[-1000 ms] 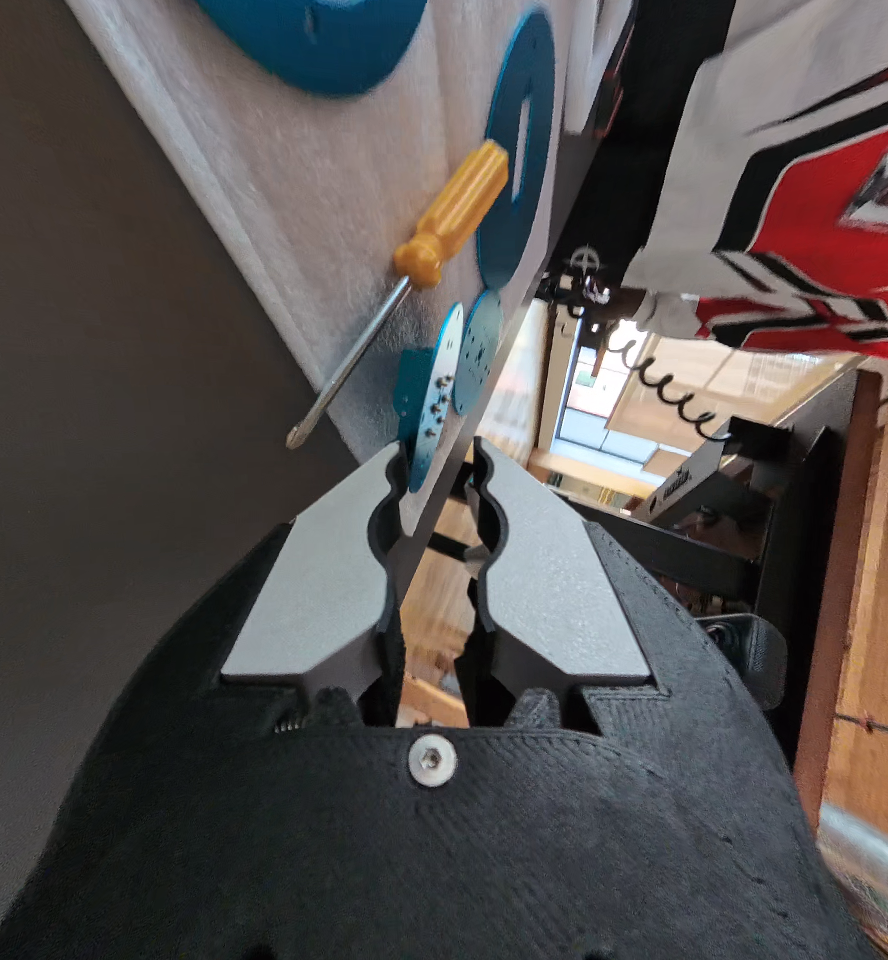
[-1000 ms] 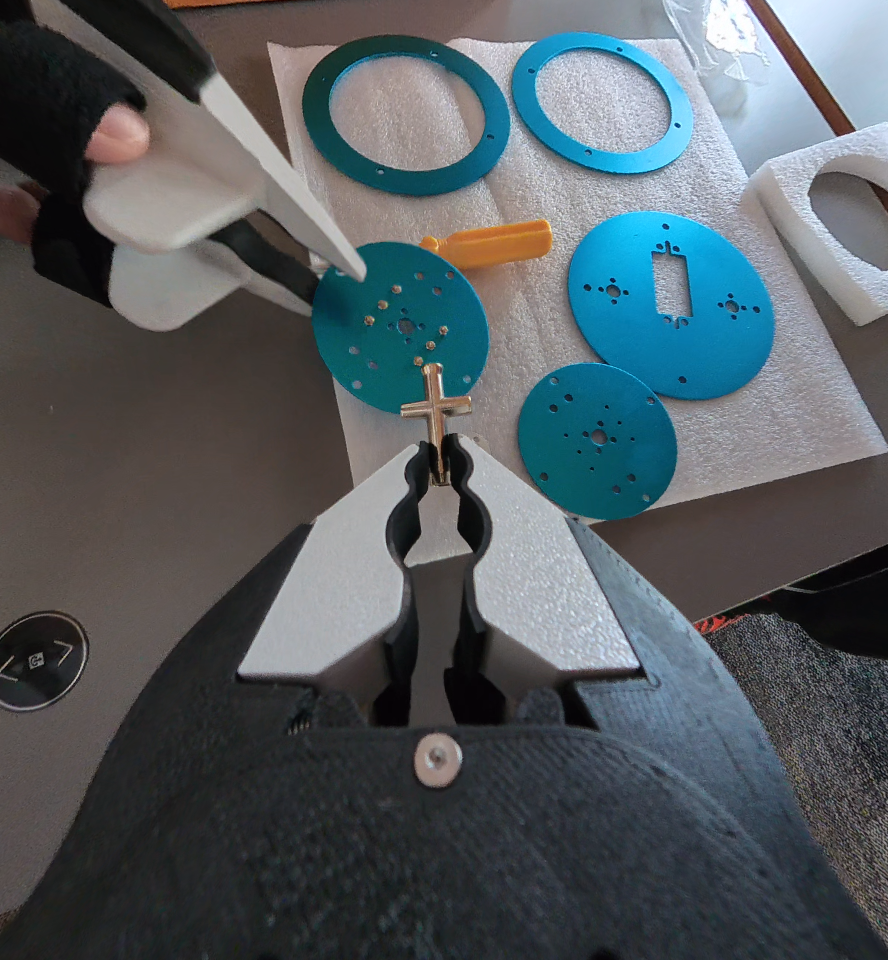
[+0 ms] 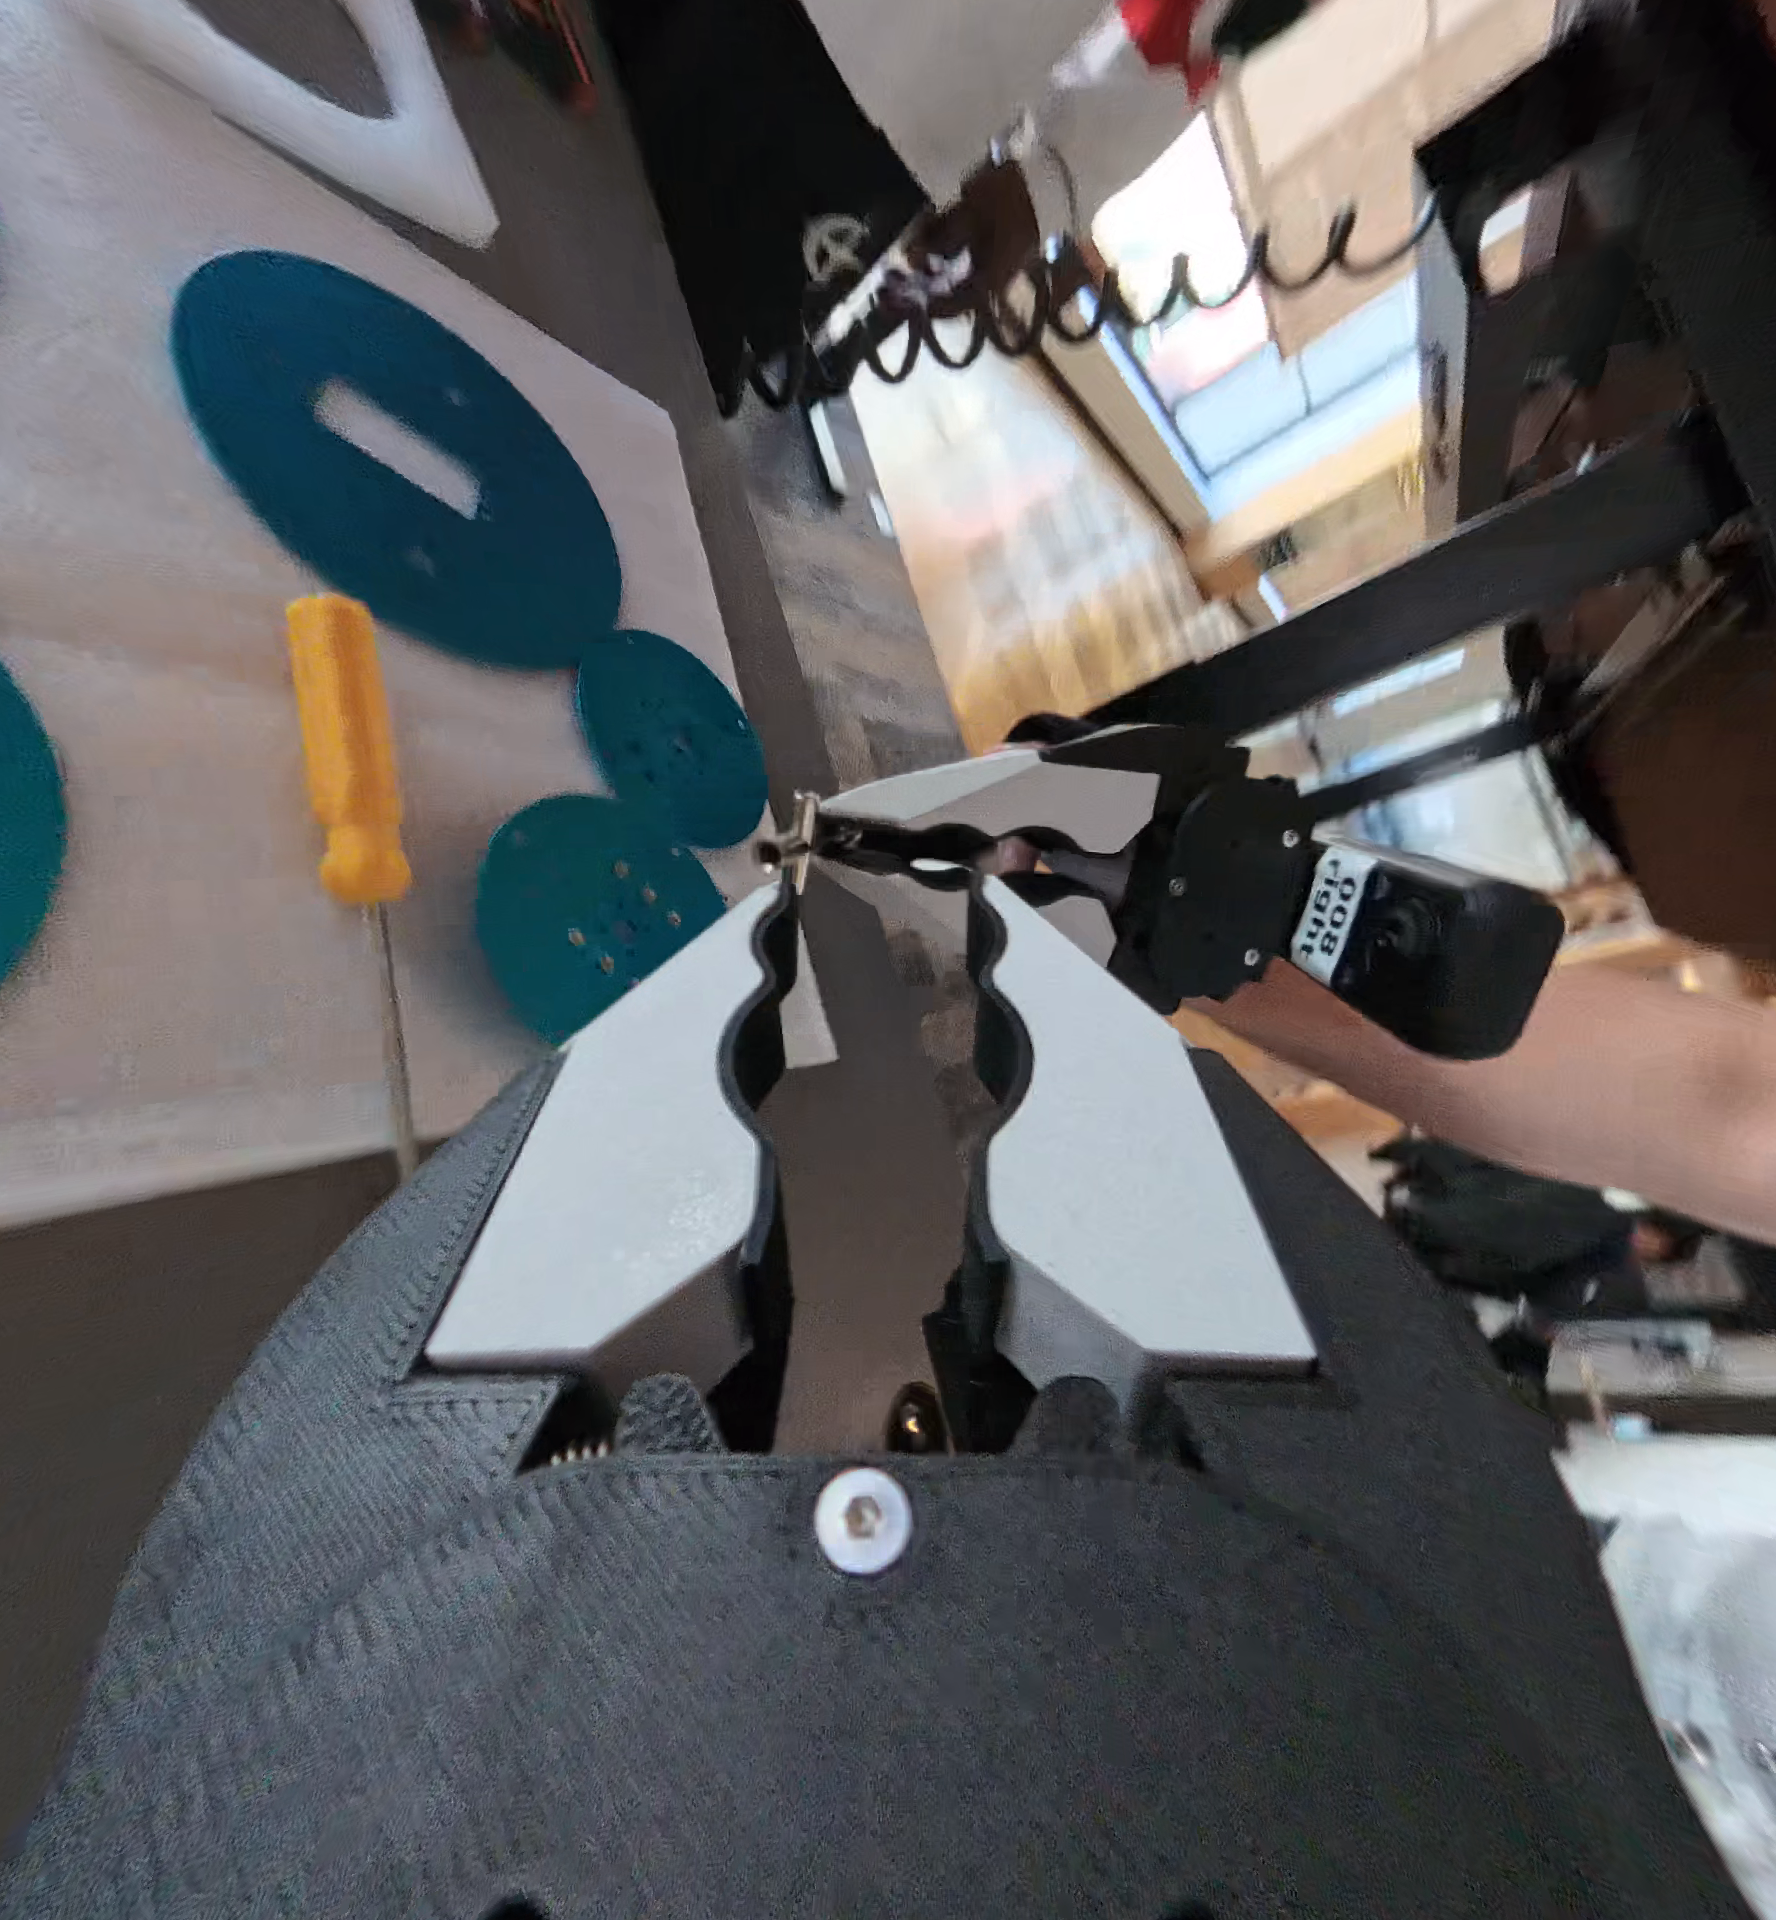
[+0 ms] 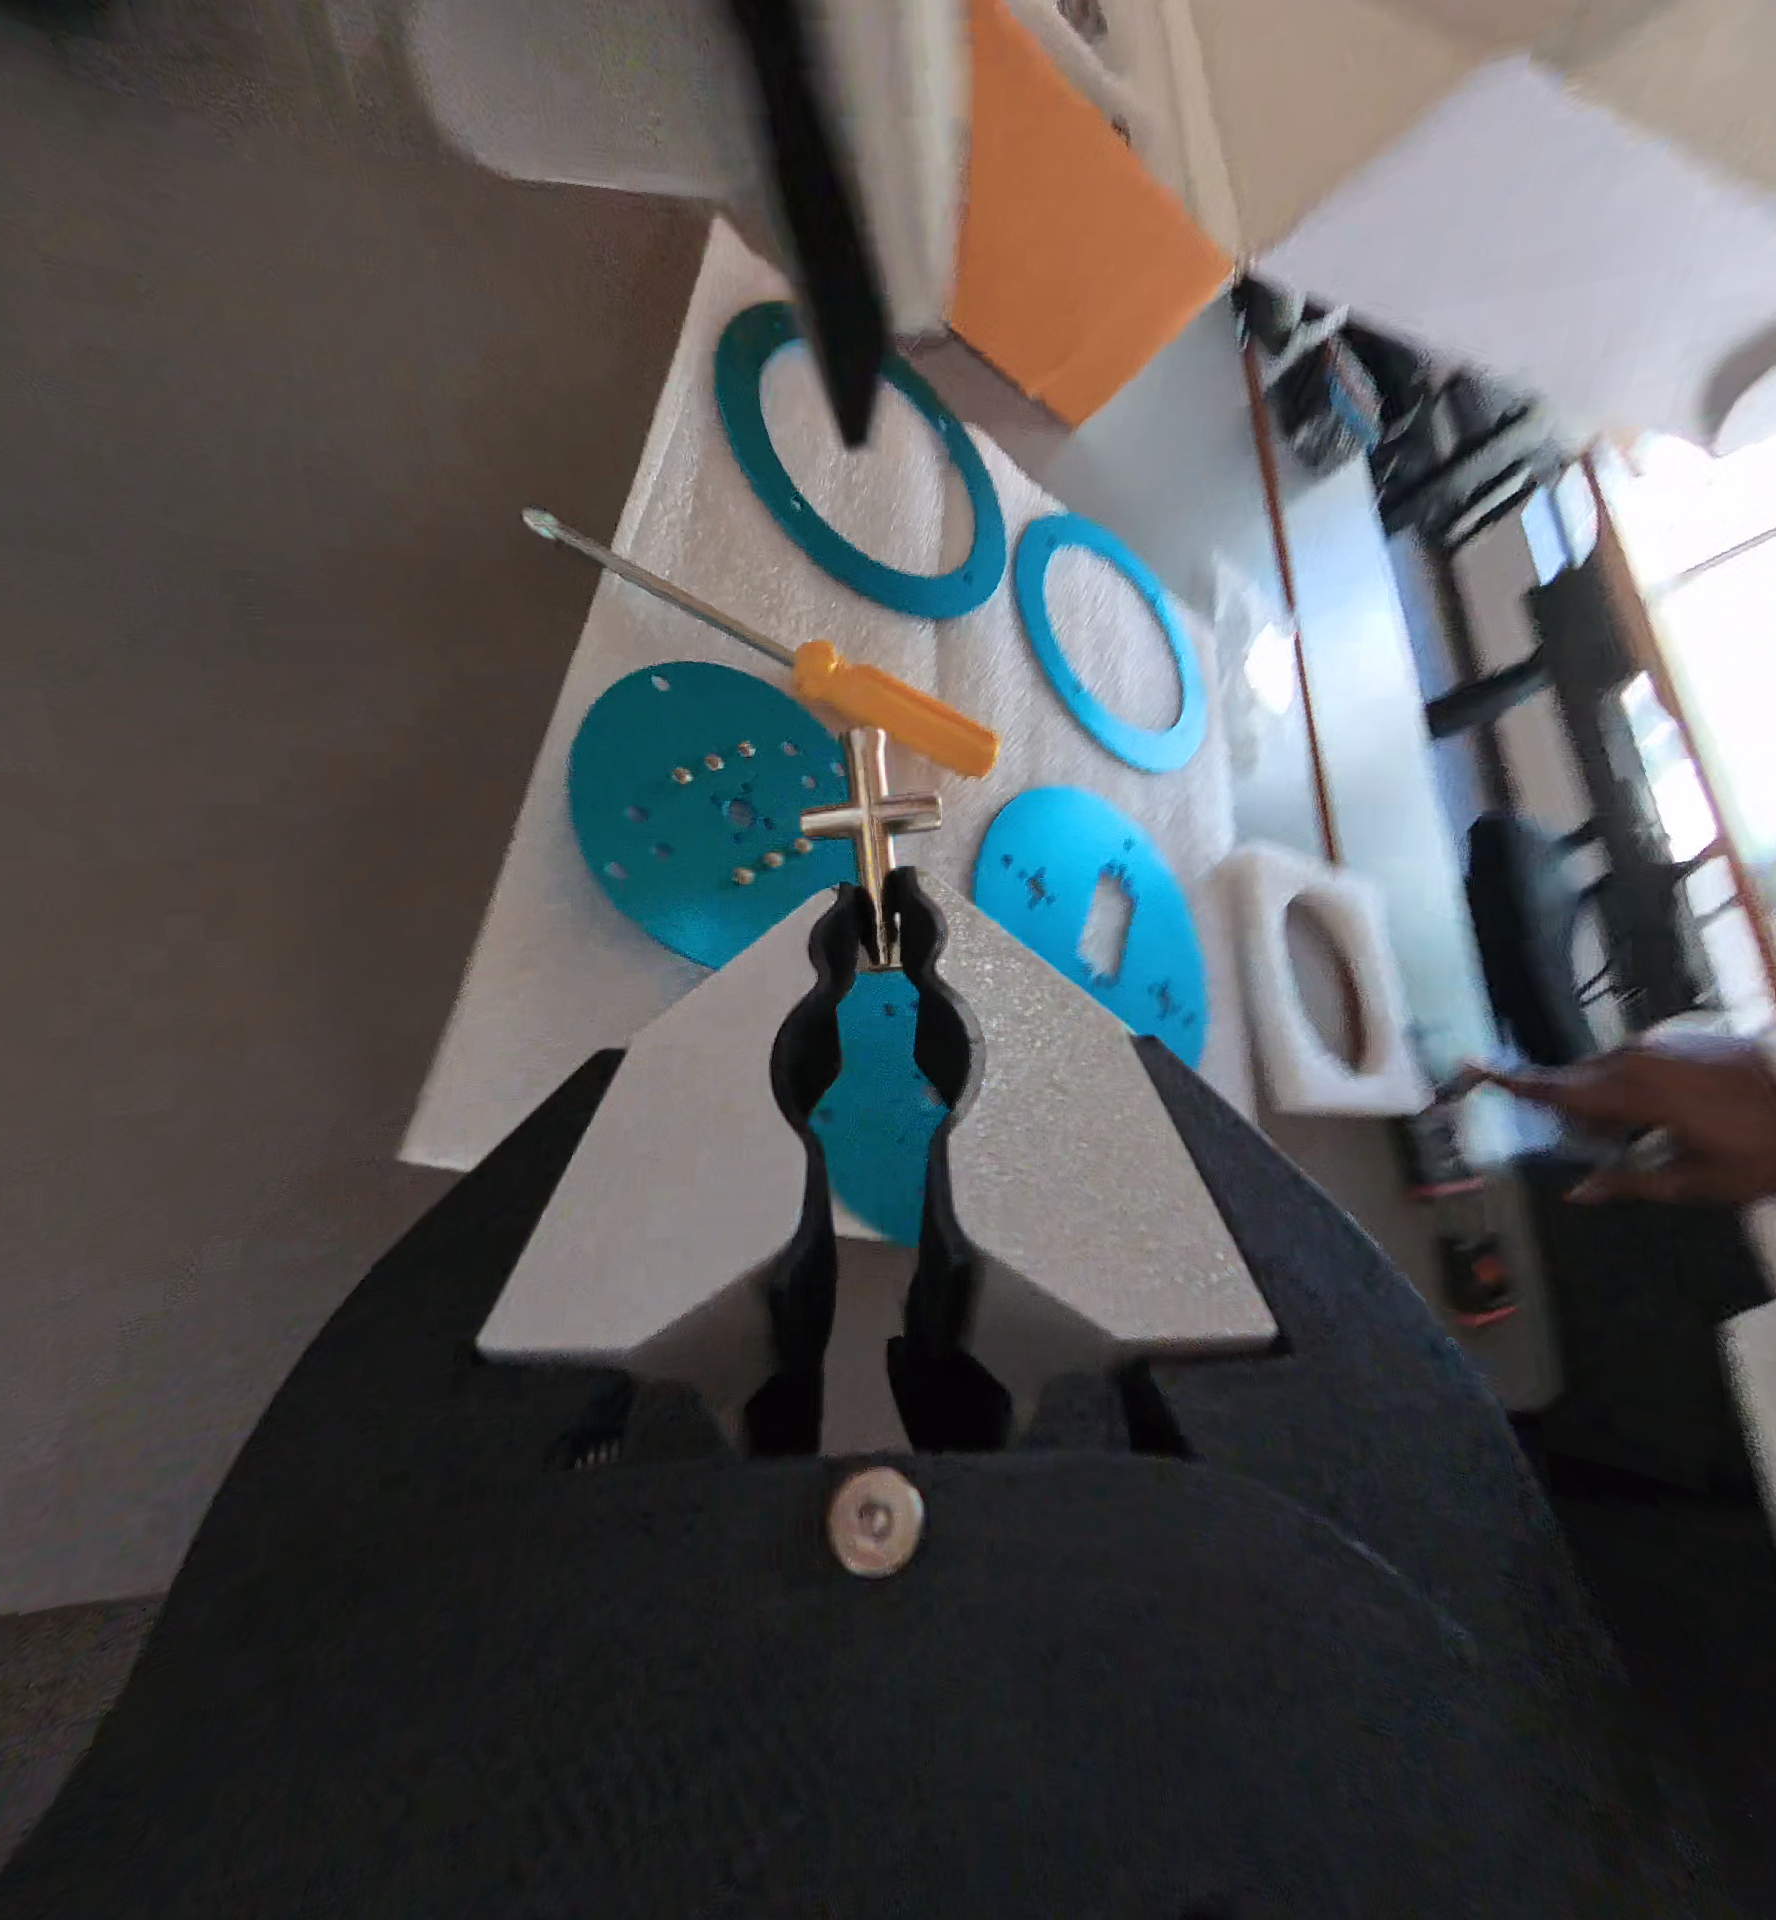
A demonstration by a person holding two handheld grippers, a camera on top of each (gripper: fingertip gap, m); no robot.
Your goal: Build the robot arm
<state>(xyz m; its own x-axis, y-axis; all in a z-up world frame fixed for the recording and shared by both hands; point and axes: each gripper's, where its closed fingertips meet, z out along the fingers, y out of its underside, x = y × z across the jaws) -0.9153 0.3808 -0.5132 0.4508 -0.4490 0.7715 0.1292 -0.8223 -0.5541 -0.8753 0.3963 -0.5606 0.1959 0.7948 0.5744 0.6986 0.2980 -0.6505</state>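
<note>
Our right gripper (image 4: pixel 873 899) has its fingers pinched tight on a small shiny cross tool (image 4: pixel 868 816). It holds just the end of one arm, so we think the other three arms are left sticking out free. The cross hangs in the air above the screwdriver (image 4: pixel 894 707) and does not touch it. Our left gripper (image 3: pixel 879 914) has its fingers spread apart with nothing between them. It is up in the air too, and its tips are just beside the cross, so the two grippers nearly meet. The screwdriver lies flat on a white foam sheet (image 4: pixel 572 987) on the desk (image 4: pixel 240 623). Its yellow handle rests on the foam, and its thin metal tip pokes out past the foam edge over the desk. Just beside the screwdriver's neck lies a blue disc (image 4: pixel 676 821) with little shiny studs in it. On the other side of the screwdriver lie a dark ring (image 4: pixel 899 594) and a light ring (image 4: pixel 1035 613). Past the handle end lies a slot disc (image 4: pixel 1092 914), and near it a small disc (image 4: pixel 873 1101) peeks out from behind the right fingers. Farther from the screwdriver, off the sheet, sits a foam block (image 4: pixel 1268 997) with a hole in it. All the blue parts lie flat and apart from each other. We think the soft foam keeps them from sliding or getting scratched, and the gaps make each one easy to reach.
</note>
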